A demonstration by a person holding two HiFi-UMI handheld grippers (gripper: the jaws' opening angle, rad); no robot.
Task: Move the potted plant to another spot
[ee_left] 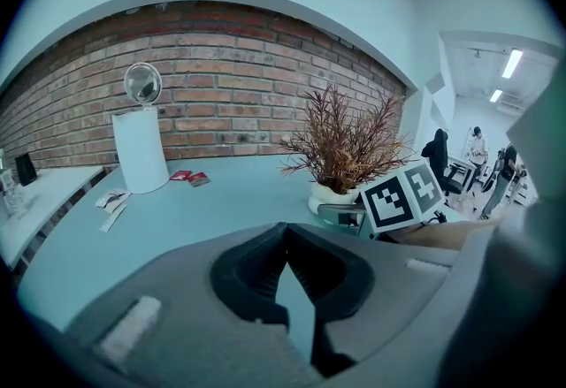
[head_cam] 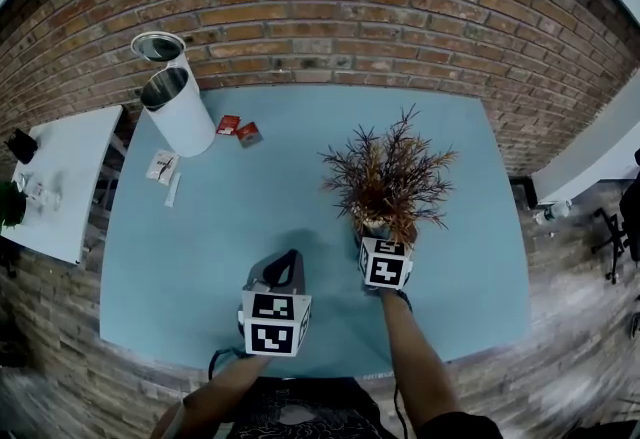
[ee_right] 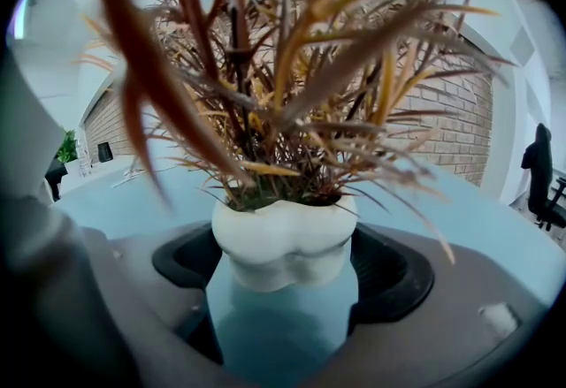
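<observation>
The potted plant (head_cam: 388, 172), a spray of dry brown-orange leaves in a small white pot (ee_right: 283, 240), stands right of centre on the light blue table (head_cam: 220, 227). My right gripper (ee_right: 283, 276) reaches it from the near side. The jaws sit against both sides of the pot, whose base looks to rest on the table. In the head view the right gripper (head_cam: 380, 239) is right at the pot's foot. My left gripper (head_cam: 288, 262) hovers to the left of the plant, shut and holding nothing (ee_left: 285, 232). From there the pot (ee_left: 332, 196) shows to the right.
A tall white cylinder bin (head_cam: 180, 112) and a second canister (head_cam: 158, 47) stand at the table's far left corner. Red packets (head_cam: 238, 130) and a paper slip (head_cam: 163, 167) lie near them. A brick wall (head_cam: 330, 17) runs behind, and a white side table (head_cam: 55, 182) stands to the left.
</observation>
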